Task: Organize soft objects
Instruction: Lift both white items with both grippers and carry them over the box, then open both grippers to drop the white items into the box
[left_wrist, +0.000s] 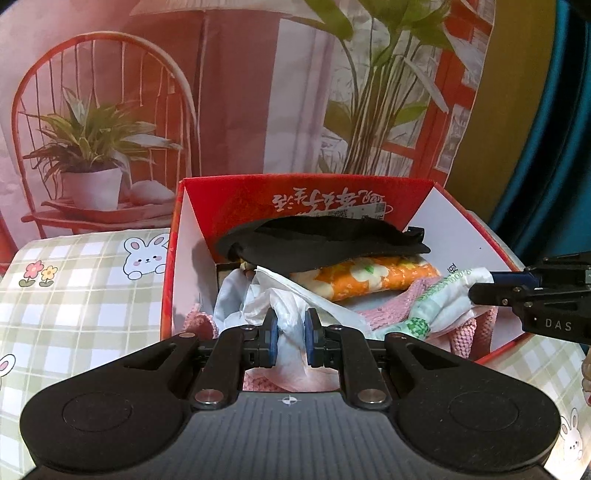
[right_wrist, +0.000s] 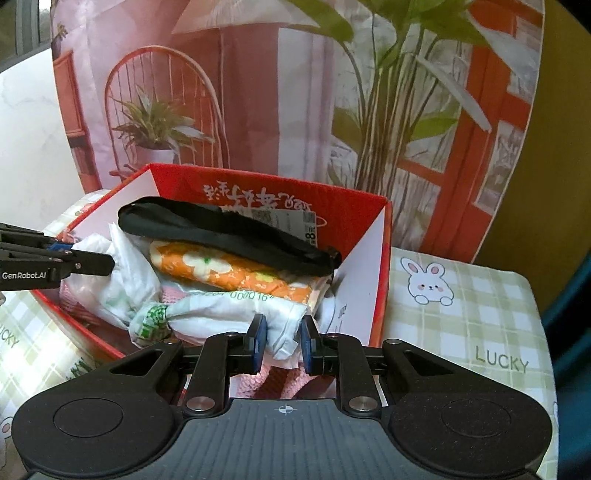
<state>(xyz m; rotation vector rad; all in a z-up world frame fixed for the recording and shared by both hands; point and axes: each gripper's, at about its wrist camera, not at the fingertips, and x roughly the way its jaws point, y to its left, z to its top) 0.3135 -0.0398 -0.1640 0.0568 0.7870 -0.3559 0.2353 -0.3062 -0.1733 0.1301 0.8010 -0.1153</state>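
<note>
Red box (left_wrist: 236, 206) on checked bunny-print surface (left_wrist: 74, 295), in front of printed backdrop (left_wrist: 229, 92).

Left gripper (left_wrist: 290, 341) at near edge of box, fingers (left_wrist: 271, 339) pinching one end of white plastic bag (left_wrist: 295, 295).

Right gripper (right_wrist: 282, 339) at box's near right corner, fingers (right_wrist: 258, 338) pinching other end of same bag (right_wrist: 229, 310), green print showing.

Bag stretches between both grippers, over box's near half.

Inside box behind bag: orange floral cloth (left_wrist: 376, 275), black cloth (left_wrist: 317, 240) on top of it, pink knit (left_wrist: 472, 328) underneath.
</note>
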